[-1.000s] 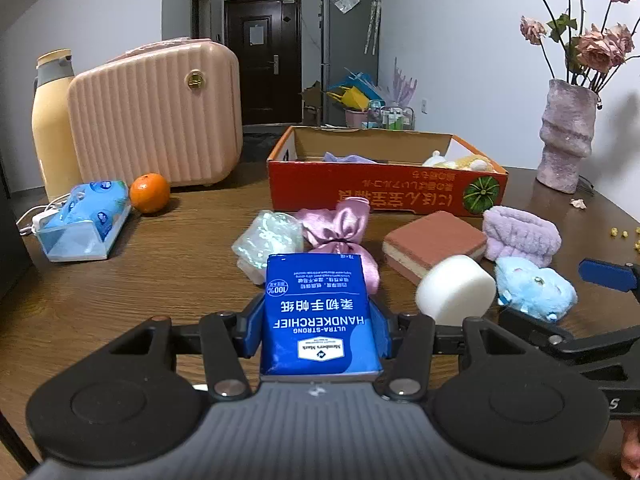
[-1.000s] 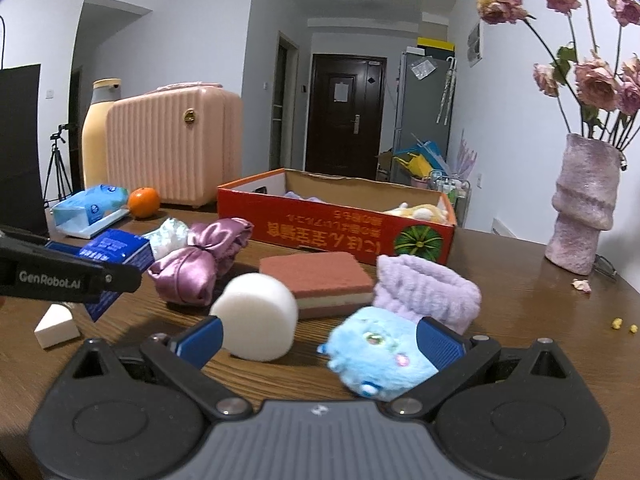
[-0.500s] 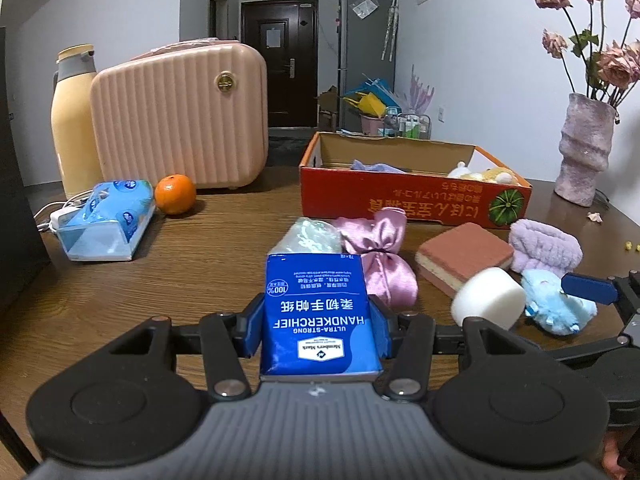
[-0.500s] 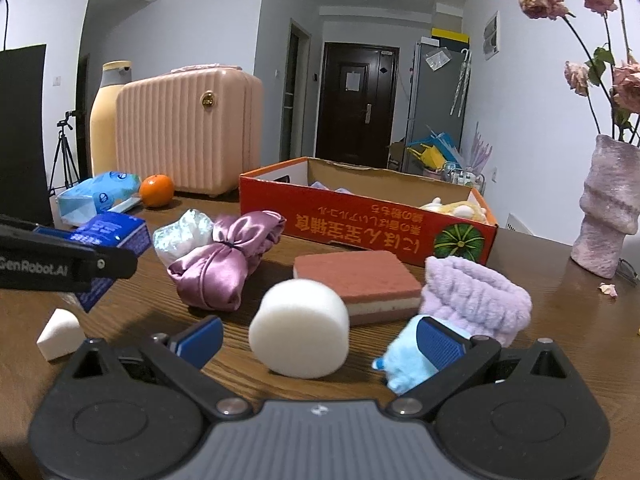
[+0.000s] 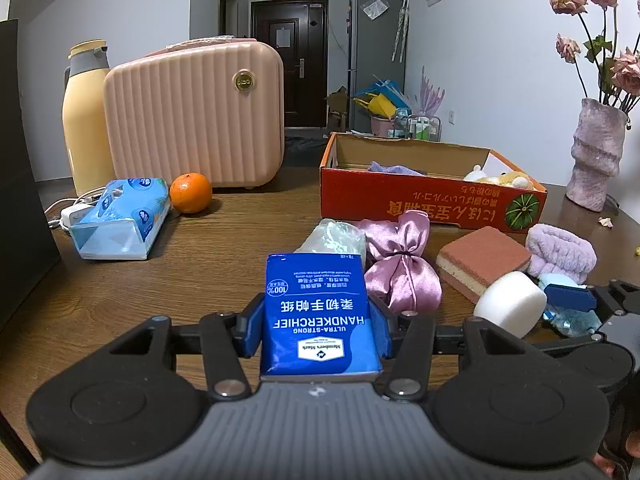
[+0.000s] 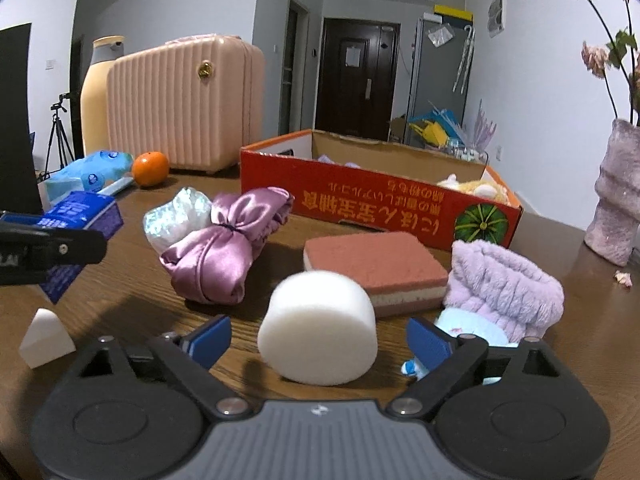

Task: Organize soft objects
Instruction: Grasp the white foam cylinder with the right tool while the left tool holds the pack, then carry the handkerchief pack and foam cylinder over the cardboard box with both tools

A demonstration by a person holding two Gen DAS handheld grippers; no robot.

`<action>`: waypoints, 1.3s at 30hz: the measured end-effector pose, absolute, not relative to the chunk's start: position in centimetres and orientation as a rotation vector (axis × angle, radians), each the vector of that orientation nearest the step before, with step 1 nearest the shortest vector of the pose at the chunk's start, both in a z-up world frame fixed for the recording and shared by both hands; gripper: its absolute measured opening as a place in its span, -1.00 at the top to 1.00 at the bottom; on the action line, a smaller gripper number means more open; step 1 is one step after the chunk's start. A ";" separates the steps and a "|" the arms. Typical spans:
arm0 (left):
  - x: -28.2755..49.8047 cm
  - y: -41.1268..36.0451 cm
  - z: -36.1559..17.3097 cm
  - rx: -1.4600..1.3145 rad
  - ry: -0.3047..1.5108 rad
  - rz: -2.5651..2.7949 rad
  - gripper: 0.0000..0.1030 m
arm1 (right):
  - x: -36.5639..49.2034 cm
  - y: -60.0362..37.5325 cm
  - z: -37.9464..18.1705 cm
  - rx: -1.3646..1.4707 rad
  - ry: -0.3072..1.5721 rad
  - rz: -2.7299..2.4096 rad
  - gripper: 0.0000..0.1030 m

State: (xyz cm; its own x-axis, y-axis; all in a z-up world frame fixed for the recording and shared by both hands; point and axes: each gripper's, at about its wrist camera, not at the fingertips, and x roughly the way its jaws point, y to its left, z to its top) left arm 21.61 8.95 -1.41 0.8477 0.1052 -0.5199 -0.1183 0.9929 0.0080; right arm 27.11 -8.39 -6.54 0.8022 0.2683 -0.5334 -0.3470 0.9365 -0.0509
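Note:
My left gripper [image 5: 320,322] is shut on a blue handkerchief pack [image 5: 320,300], held above the wooden table. My right gripper [image 6: 320,340] straddles a white round sponge [image 6: 320,324]; its jaws are closing, with a gap still visible on both sides. Just beyond lie a pink sponge block [image 6: 372,264], a fluffy purple band [image 6: 504,284] and a blue plush toy [image 6: 472,332] behind the right finger. A purple satin bundle [image 6: 224,248] and a clear wrapped bundle [image 6: 176,220] lie to the left. The red cardboard box [image 6: 380,208] behind holds soft items.
A white wedge sponge [image 6: 44,336] lies near the front left. A pink suitcase [image 5: 192,116], a yellow flask [image 5: 86,120], an orange [image 5: 191,193] and a tissue pack [image 5: 120,220] stand at the back left. A vase [image 5: 596,156] of flowers stands at the far right.
My right gripper has shifted from the blue plush toy to sit around the white sponge, and its jaws have narrowed. The left gripper has drifted a little sideways with the pack.

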 end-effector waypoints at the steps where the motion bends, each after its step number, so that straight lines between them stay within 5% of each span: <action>1: 21.6 8.9 -1.4 -0.023 0.547 0.118 -0.02 | 27.2 -8.5 -6.6 -0.143 0.557 0.333 -0.69; 7: 21.6 8.8 -1.5 -0.018 0.547 0.114 -0.02 | 27.8 -9.0 -7.0 -0.108 0.606 0.347 -0.12; 39: 22.5 7.8 -0.1 -0.036 0.476 0.166 -0.03 | 24.9 -11.9 -3.2 -0.081 0.381 0.370 -0.08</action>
State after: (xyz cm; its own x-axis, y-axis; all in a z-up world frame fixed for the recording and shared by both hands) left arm 22.45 7.76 -0.07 0.8758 0.1502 -0.4588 -0.1672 0.9859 0.0037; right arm 24.92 -11.88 -3.17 0.8621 0.3375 -0.3780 -0.3678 0.9298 -0.0087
